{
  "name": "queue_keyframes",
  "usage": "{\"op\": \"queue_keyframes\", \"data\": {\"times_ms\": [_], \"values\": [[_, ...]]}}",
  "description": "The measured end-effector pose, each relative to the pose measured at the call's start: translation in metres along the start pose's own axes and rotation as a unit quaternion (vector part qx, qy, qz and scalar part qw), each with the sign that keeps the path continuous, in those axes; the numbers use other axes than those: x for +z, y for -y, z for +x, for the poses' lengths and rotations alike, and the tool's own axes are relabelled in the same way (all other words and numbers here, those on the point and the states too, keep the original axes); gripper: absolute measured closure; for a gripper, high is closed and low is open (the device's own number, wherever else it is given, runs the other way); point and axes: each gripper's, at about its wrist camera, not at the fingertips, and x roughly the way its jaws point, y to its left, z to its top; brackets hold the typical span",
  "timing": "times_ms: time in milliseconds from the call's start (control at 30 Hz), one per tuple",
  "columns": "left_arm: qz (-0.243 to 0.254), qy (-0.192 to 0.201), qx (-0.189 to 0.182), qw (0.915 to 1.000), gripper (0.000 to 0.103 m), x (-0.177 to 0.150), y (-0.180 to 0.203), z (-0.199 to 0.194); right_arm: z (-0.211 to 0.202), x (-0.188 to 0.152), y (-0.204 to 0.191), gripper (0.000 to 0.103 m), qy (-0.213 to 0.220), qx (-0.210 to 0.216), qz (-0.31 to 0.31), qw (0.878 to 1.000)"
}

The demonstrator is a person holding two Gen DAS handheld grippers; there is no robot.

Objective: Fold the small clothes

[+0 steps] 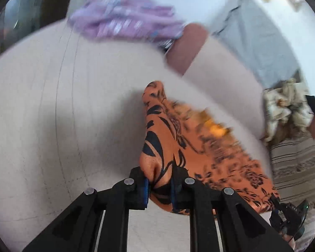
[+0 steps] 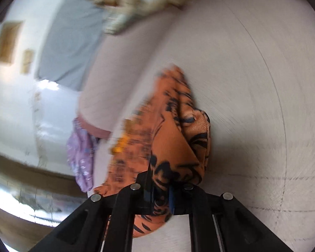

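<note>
An orange garment with a black floral print (image 1: 170,138) hangs lifted above the pale table (image 1: 52,105). My left gripper (image 1: 159,191) is shut on one edge of it, the cloth bunched between the blue pads. In the right wrist view the same orange garment (image 2: 174,138) is pinched by my right gripper (image 2: 160,197), also shut on the cloth. The fabric stretches between the two grippers and is blurred by motion. The other gripper's body (image 1: 287,216) shows at the lower right of the left wrist view.
A crumpled purple garment (image 1: 124,19) lies at the table's far side, also seen as purple garment (image 2: 80,157). A cream patterned pile of clothes (image 1: 287,107) sits to the right. A grey cloth (image 1: 258,42) lies beyond the table, and a striped rug (image 1: 294,163) covers the floor.
</note>
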Motion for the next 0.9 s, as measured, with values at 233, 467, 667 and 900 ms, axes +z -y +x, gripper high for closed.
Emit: {"op": "queue_keyframes", "data": {"times_ms": [233, 467, 667, 900], "values": [[0.015, 0.014, -0.027, 0.9994, 0.082, -0.049, -0.004, -0.066, -0.085, -0.027, -0.028, 0.094, 0.013, 0.027, -0.061, 0.998], [0.002, -0.052, 0.041, 0.9978, 0.044, -0.116, -0.094, -0.028, -0.077, -0.091, 0.097, 0.05, -0.095, -0.039, -0.008, 0.995], [0.01, -0.028, 0.029, 0.9991, 0.035, -0.065, -0.103, -0.043, -0.124, -0.053, 0.078, 0.039, -0.022, -0.052, -0.069, 0.996], [0.064, -0.07, 0.011, 0.9954, 0.035, -0.02, -0.079, 0.007, -0.059, 0.008, 0.022, 0.039, -0.079, -0.051, -0.182, 0.979]]}}
